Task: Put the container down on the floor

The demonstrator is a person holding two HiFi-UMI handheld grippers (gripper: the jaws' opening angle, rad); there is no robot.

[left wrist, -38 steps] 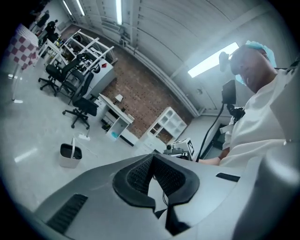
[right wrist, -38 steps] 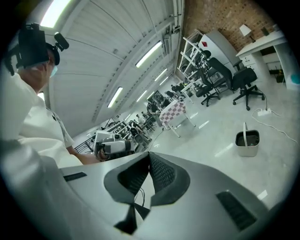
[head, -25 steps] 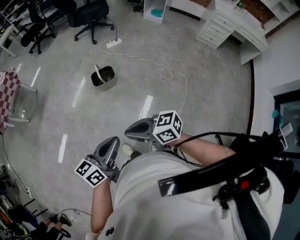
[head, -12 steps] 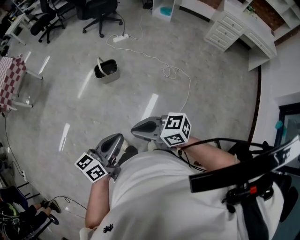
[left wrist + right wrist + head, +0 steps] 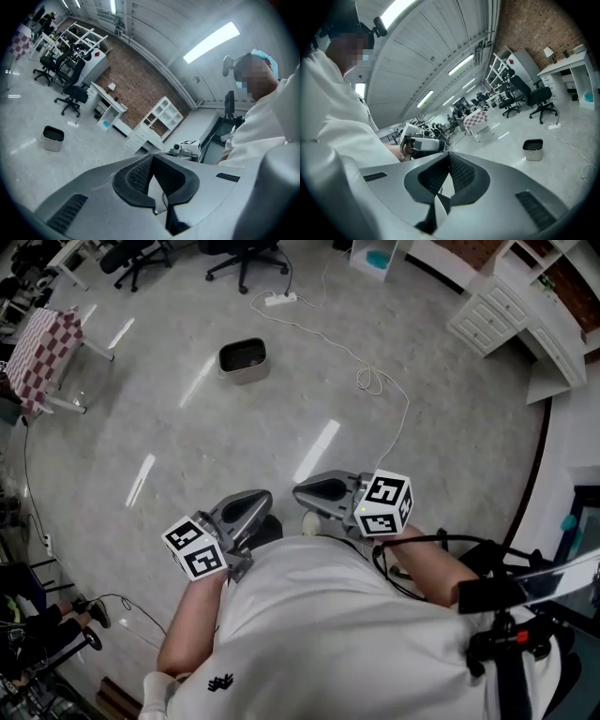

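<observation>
The container [image 5: 244, 360] is a small grey bin standing upright on the floor, well ahead of me and apart from both grippers. It also shows in the left gripper view as the container [image 5: 51, 137] and in the right gripper view as the container [image 5: 533, 149]. My left gripper [image 5: 251, 505] and right gripper [image 5: 314, 491] are held close to the person's chest, side by side. In each gripper's own view, the left gripper [image 5: 151, 157] and the right gripper [image 5: 449, 154] have their jaws meeting at the tips with nothing between them.
A white power strip [image 5: 281, 299] and its cable [image 5: 375, 381] trail across the floor behind the bin. Office chairs [image 5: 246, 251] stand at the back, white drawers [image 5: 497, 320] at the right, a checkered table [image 5: 42, 348] at the left.
The head view has swung, so the bin now sits higher and further right in the picture. Both grippers stay near the body with jaws together.
</observation>
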